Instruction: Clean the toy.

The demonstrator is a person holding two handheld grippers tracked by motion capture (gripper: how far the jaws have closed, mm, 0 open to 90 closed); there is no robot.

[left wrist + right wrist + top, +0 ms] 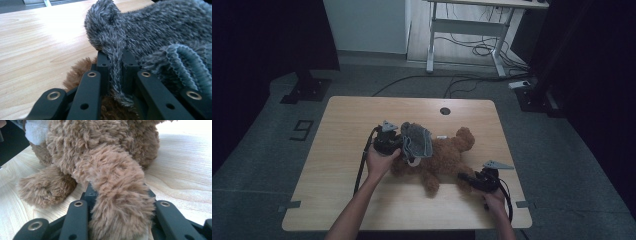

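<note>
Firmly between jaws, sweater [150, 32] (bear's [100, 152] limb too)

Each black gripper [393, 142] carries a grey 3-cornered plate, a trailing black cable and brass-ringed screw holes.

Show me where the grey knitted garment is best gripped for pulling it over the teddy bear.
Probably at its free edge, coming from the bear's head side. The left gripper is already shut on a thin fold of the grey knitted garment; the rest is bulky and bunched over the teddy bear.
</note>
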